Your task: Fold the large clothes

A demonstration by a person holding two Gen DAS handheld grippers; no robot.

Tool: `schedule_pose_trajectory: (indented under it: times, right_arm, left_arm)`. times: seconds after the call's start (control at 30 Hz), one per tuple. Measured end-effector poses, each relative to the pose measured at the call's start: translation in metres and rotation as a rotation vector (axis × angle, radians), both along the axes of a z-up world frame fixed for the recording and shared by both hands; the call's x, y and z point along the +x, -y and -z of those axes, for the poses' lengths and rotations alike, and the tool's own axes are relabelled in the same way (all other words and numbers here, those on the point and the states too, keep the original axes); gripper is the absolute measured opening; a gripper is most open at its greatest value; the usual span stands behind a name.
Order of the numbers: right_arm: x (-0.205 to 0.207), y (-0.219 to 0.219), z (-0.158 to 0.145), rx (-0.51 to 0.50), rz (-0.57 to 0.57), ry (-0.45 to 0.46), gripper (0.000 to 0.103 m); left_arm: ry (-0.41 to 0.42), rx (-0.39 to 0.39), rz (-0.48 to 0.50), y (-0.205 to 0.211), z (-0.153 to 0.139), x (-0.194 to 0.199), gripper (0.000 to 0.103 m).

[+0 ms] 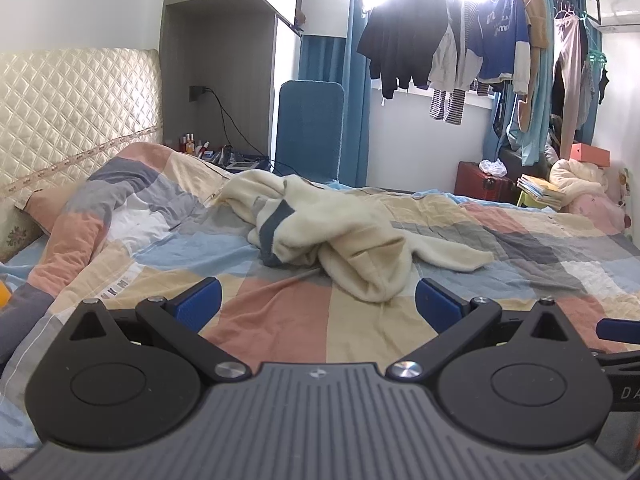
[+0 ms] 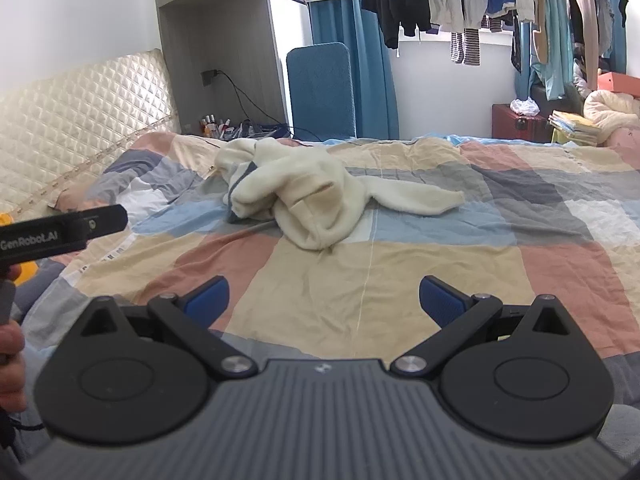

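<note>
A cream fleece garment (image 1: 340,224) with a blue-grey band lies crumpled in a heap on the checked bedspread (image 1: 280,320), one sleeve trailing to the right. In the right wrist view the same cream garment (image 2: 304,196) sits mid-bed, farther off. My left gripper (image 1: 318,300) is open above the bedspread, its blue pads (image 1: 200,304) wide apart and just short of the heap's near edge. My right gripper (image 2: 324,300) is also open and empty, well back from the garment. The left gripper's body (image 2: 60,232) and a hand (image 2: 10,356) show at the left edge.
A quilted headboard (image 1: 72,108) stands at the left with a pillow (image 1: 48,200) below it. Beyond the bed are a blue chair (image 1: 312,128), a cluttered nightstand (image 1: 224,156), hanging clothes (image 1: 480,40), a red trunk (image 1: 484,184) and piled bedding (image 1: 580,184).
</note>
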State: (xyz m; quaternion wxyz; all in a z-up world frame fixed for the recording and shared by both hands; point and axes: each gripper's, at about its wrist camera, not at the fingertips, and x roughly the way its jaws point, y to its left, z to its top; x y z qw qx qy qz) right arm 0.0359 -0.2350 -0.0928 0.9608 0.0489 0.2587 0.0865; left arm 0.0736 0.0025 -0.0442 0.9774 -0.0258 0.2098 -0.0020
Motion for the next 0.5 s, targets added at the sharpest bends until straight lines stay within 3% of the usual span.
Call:
schedule_pose_trajectory:
  times: [0.4, 0.5]
  right_arm:
    - [0.027, 0.003, 0.0, -0.009, 0.021, 0.01, 0.103]
    - [0.04, 0.005, -0.001, 0.001, 0.033, 0.016, 0.103]
  left_arm:
    - [-0.008, 0.022, 0.034, 0.0, 0.002, 0.045, 0.103]
    - [0.01, -0.023, 0.053, -0.004, 0.0, 0.064, 0.103]
